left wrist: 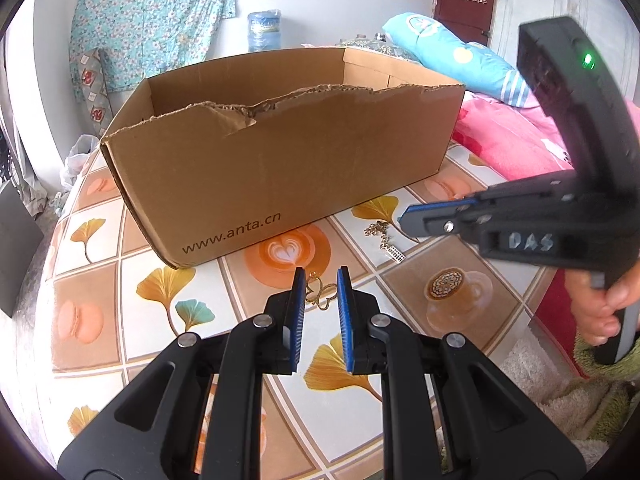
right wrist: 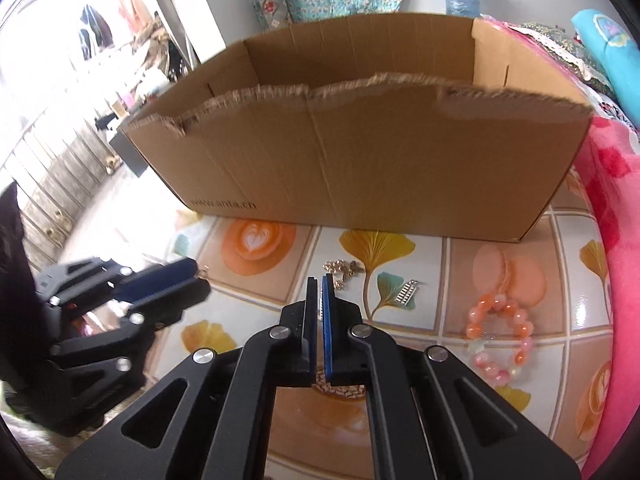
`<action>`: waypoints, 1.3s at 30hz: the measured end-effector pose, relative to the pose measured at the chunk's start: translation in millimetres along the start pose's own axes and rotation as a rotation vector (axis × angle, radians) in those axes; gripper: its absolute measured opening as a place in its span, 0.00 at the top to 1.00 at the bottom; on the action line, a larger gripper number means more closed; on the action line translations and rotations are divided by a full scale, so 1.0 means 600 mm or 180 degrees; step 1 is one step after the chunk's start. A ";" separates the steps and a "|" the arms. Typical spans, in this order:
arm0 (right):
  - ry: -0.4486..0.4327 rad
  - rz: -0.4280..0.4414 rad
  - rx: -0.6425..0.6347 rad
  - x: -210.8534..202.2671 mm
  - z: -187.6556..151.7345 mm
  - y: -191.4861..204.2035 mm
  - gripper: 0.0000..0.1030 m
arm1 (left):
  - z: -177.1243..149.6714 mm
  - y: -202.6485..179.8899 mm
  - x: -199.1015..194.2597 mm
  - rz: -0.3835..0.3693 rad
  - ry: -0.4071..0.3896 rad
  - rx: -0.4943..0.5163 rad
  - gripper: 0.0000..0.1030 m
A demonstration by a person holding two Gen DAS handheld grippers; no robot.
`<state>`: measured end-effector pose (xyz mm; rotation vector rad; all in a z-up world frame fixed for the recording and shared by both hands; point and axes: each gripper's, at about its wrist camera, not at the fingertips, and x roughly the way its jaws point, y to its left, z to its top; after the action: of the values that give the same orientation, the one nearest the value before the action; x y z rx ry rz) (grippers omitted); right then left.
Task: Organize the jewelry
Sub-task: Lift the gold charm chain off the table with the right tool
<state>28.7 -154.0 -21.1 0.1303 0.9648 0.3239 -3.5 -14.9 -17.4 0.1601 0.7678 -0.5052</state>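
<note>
My left gripper [left wrist: 321,274] is shut on a gold butterfly-shaped ornament [left wrist: 320,295], which sits between its blue pads just above the tablecloth, in front of the open cardboard box [left wrist: 280,168]. To the right, my right gripper [left wrist: 404,222] is shut, its tip beside a gold chain [left wrist: 378,230] with a silver tag [left wrist: 397,256]. In the right wrist view, the right gripper [right wrist: 320,280] shows nothing between its pads. The chain [right wrist: 343,270] lies just past its tip, the silver tag [right wrist: 407,292] farther right. An orange, pink and white bead bracelet [right wrist: 500,336] lies at the right. The left gripper [right wrist: 200,276] is at the left.
The cardboard box [right wrist: 360,168] has a torn front rim and stands close behind the jewelry. The table [left wrist: 92,240] wears a cloth with tile, leaf and coffee prints. A pink blanket [left wrist: 508,140] borders the right side. A person's hand [left wrist: 600,308] holds the right gripper's handle.
</note>
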 end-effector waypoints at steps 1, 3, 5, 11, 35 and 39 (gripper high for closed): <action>-0.0020 0.0026 0.0021 -0.005 0.002 -0.002 0.98 | 0.000 -0.001 -0.001 -0.0001 -0.0007 0.0007 0.86; -0.0037 0.0041 0.0014 -0.013 0.006 -0.003 0.98 | 0.000 -0.002 -0.003 -0.0012 -0.0014 0.0022 0.86; 0.0016 0.0029 -0.0006 -0.008 0.006 -0.003 0.98 | 0.000 -0.003 -0.003 -0.0013 -0.0007 0.0026 0.86; 0.0153 -0.0186 -0.0252 0.029 -0.001 0.013 0.81 | -0.001 -0.005 -0.005 -0.0021 0.0000 0.0046 0.86; 0.0087 -0.0156 -0.0353 -0.015 -0.029 0.022 0.99 | 0.002 -0.004 -0.007 0.0015 -0.0007 0.0032 0.86; 0.0201 -0.0114 -0.0317 0.003 -0.024 0.023 0.96 | 0.002 -0.005 -0.007 0.0010 -0.0009 0.0031 0.86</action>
<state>14.9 -140.7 -27.0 0.0120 1.0103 0.3439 -6.6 -16.1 -13.4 0.1697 0.7622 -0.5061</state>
